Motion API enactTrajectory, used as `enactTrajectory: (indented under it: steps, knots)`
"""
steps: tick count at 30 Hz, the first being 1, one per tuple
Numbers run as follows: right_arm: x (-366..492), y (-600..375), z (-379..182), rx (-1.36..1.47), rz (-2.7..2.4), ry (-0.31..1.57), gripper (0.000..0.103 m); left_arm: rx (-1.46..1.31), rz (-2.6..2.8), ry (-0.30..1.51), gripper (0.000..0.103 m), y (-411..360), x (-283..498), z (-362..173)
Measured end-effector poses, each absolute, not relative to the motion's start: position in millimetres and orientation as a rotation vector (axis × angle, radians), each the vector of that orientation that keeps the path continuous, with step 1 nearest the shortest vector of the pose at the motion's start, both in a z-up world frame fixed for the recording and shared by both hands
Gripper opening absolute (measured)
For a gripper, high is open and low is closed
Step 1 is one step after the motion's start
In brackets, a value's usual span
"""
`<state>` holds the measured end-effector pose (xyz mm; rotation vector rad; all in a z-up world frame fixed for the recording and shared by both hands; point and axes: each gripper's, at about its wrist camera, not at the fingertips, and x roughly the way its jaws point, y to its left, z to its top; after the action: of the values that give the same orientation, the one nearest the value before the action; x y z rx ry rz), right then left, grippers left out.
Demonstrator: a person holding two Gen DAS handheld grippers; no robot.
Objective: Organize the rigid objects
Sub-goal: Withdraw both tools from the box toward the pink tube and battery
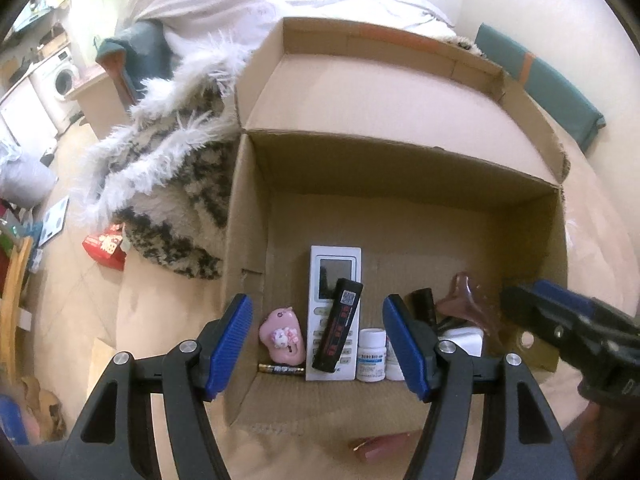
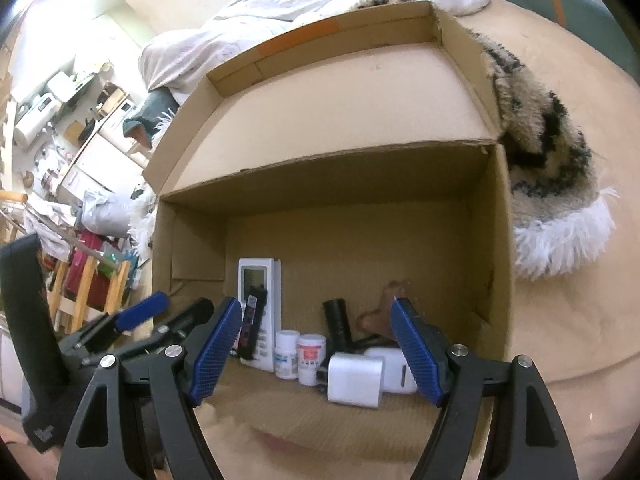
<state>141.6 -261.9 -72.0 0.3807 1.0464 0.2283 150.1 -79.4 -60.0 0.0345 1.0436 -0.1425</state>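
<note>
Box point(image 1: 400, 168) sits open on the beige bed surface, and the rigid items I am sorting lie in a row along its near wall. From left to right in the left wrist view: a pink toy point(image 1: 282, 338), a battery point(image 1: 276, 369) lying flat just in front of it, a white remote point(image 1: 332, 276) with a black bar point(image 1: 338, 326) leaning across its face, two pill bottles point(image 1: 372, 354) standing side by side, a black tube point(image 1: 424, 304), a white charger point(image 2: 354, 380) and a brown piece point(image 1: 464, 294) behind.

My left gripper point(image 1: 318, 344) hangs over the remote end of the row, jaws apart with nothing between the pads. My right gripper point(image 2: 316, 352) hangs over the bottles and charger, jaws also apart and empty. Neither touches any item.

Judgement: both claws are empty above the row, so the step in hand looks like the gap between one placement and the next pick. One pinkish object point(image 1: 380, 446) lies outside the box, on the bed just before its near edge; it is blurred and I cannot identify it. It seems the likeliest candidate still to be stowed.

Next move calls for drawing one claw back over the near wall, lowering onto that object, closing on it squarely, then setting it in free floor behind the row without knocking the bottles or the leaning bar.
</note>
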Motion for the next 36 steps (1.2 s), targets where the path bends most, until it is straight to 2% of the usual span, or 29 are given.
enactTrajectory:
  steps: [12,16,22,29,36]
  knots:
    - [84,-266,-83,0.402,0.219,1.050,0.081,-0.034,-0.144,1.047,0.065,-67,133,-56]
    - [69,-259,-86,0.332,0.222,1.067,0.081,-0.066,-0.168,1.034,0.065,-63,130,-47]
    - [50,-248,-86,0.271,0.250,1.057,0.081,0.020,-0.163,0.986,0.065,-49,113,-40]
    - [44,-238,-102,0.198,0.255,1.127,0.081,-0.078,-0.070,1.100,0.065,-18,96,-56]
    - [46,-212,-140,0.047,0.276,1.273,0.081,-0.105,-0.035,1.184,0.065,-4,75,-74]
